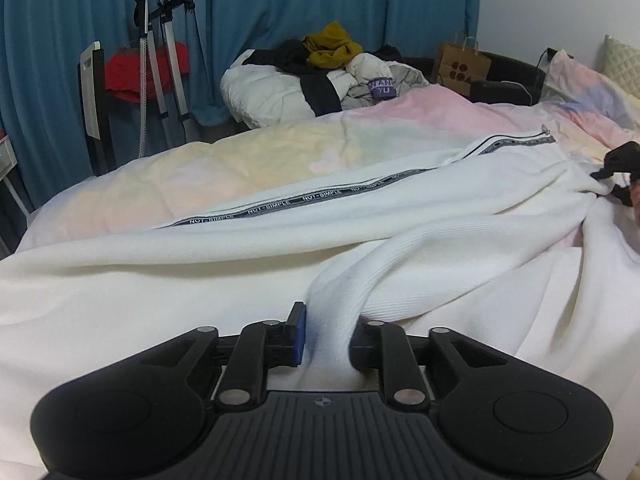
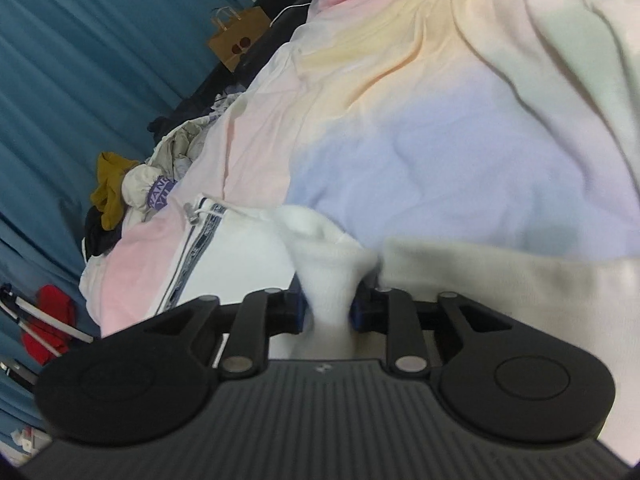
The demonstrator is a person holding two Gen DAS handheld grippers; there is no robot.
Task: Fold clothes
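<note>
"NOT-SIMPLE" repeats along dark tape stripe (image 1: 320,198) on white garment (image 1: 400,232); purple cuff (image 1: 382,89) reads "WANG YU".

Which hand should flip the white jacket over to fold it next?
Probably the left gripper. It is shut on a long bunched sleeve-like part of the white jacket, which lies slack beside it. The right gripper pinches the far end and could hold that steady.

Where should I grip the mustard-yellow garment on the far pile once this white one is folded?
Take the mustard-yellow garment at its raised crumpled top, coming down from above. It sits uppermost on the pile, over the black clothing and the white puffer jacket, so a top pinch should probably lift it alone.
</note>
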